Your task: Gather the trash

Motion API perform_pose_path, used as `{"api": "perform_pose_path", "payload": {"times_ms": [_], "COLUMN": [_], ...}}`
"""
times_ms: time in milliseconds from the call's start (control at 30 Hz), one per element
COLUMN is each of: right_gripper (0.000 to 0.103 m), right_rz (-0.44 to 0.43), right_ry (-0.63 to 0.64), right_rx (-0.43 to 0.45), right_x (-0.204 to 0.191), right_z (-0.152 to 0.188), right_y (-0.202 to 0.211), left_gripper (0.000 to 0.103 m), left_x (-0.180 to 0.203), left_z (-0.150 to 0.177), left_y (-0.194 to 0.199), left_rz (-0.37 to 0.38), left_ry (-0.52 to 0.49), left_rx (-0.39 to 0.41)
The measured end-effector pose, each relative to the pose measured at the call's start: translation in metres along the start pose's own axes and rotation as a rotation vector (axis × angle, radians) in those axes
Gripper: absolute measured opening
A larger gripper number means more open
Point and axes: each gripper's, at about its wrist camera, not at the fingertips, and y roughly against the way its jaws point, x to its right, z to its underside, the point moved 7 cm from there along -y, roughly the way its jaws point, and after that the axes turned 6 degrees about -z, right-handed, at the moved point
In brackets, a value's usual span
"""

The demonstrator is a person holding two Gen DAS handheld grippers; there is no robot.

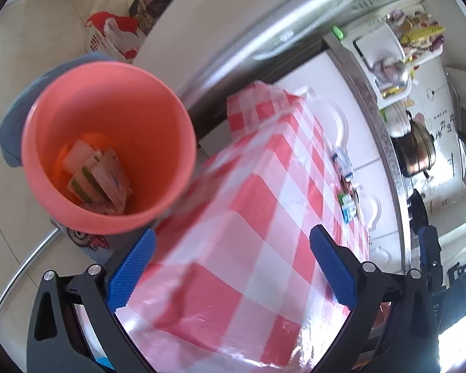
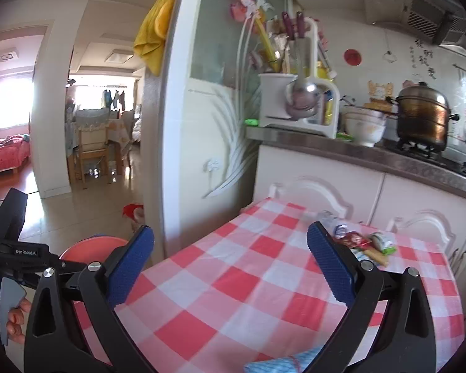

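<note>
1. Currently we hold both grippers, left gripper (image 1: pixel 232 267) and right gripper (image 2: pixel 230 264), spread wide, empty.
2. Wrappers (image 2: pixel 362 244) lie at the checked table's (image 2: pixel 233 279) far edge; pink bin (image 1: pixel 108 146) stands beside it.
3. We judge: reach right, pinch 1 wrapper squarely.

My left gripper (image 1: pixel 231 267) stands wide apart — both blue ribbed pads (image 1: pixel 130 270) splayed outward on their black arms, nothing pinched between them. It tilts steeply downward and is rolled to one side. My right gripper (image 2: pixel 230 264) is likewise spread wide, pads (image 2: pixel 331 264) well apart and bare, pointing forward and slightly down, held level. From the right wrist view the left tool's black body shows at the lower left edge, with my left hand (image 2: pixel 14 317) wrapped round its grey handle — fingers curled, nails visible.
</note>
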Motion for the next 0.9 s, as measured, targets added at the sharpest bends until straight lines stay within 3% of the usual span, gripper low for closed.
{"api": "perform_pose_path", "payload": {"times_ms": [133, 200, 300, 900], "right_gripper": [0.099, 0.099, 0.099, 0.099], "right_rz": [0.030, 0.043, 0.061, 0.205], "right_ry": [-0.020, -0.030, -0.059, -0.251], "right_rx": [0.042, 0.052, 0.062, 0.130], "right_x": [0.018, 0.026, 0.044, 0.171], "right_z": [-0.003, -0.003, -0.002, 0.004], "right_y": [0.017, 0.023, 0.030, 0.087], "left_gripper": [0.098, 0.098, 0.098, 0.098], "left_x": [0.020, 0.029, 0.044, 0.133], "left_z": [0.012, 0.014, 0.022, 0.068], "left_y": [-0.007, -0.007, -0.010, -0.019], "left_rz": [0.045, 0.026, 0.048, 0.017], "left_ry": [-0.002, -0.020, -0.037, -0.336], "left_rx": [-0.030, -0.008, -0.040, -0.086]}}
